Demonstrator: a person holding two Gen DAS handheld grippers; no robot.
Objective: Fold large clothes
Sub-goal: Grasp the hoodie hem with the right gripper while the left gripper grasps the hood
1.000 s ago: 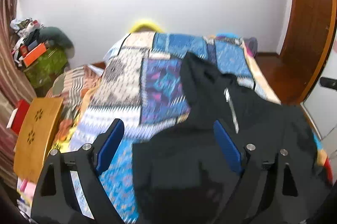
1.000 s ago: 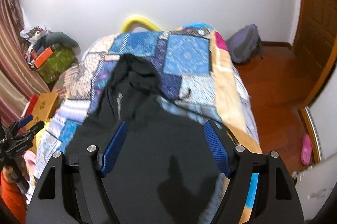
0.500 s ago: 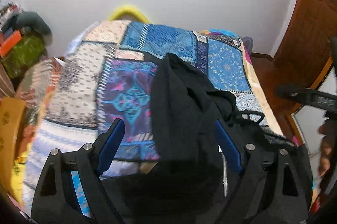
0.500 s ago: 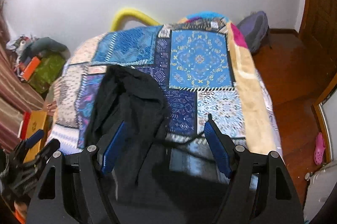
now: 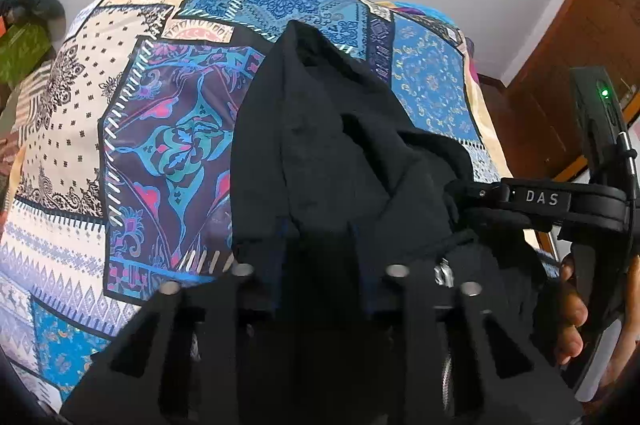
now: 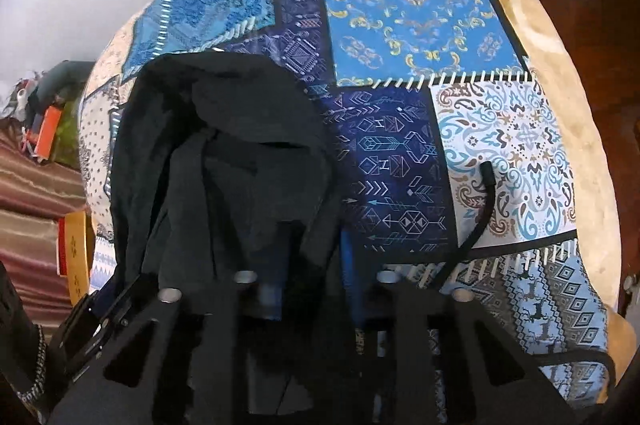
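A black hooded zip jacket [image 5: 340, 153] lies on the patchwork bedspread [image 5: 168, 145], hood pointing to the far end. My left gripper [image 5: 320, 265] is low over the collar with its jaws nearly closed on the black cloth at the hood's base. In the right wrist view the hood [image 6: 224, 129] lies left of centre. My right gripper [image 6: 312, 265] has its blue pads [image 6: 349, 265] pinched on the hood's right edge. The right gripper also shows in the left wrist view [image 5: 452, 201], biting the collar from the right. A black drawstring [image 6: 480, 209] trails over the bedspread [image 6: 408, 5].
A hand [image 5: 572, 309] holds the right gripper's handle at the right. A brown wooden door [image 5: 576, 57] stands beyond the bed's right side. Clutter and a green bundle [image 6: 52, 129] sit on the floor at the left, with a wooden stool [image 6: 76, 257].
Both grippers dropped toward the bed and moved forward to the hood. Their jaws went from wide open to closed on the black cloth at the collar.
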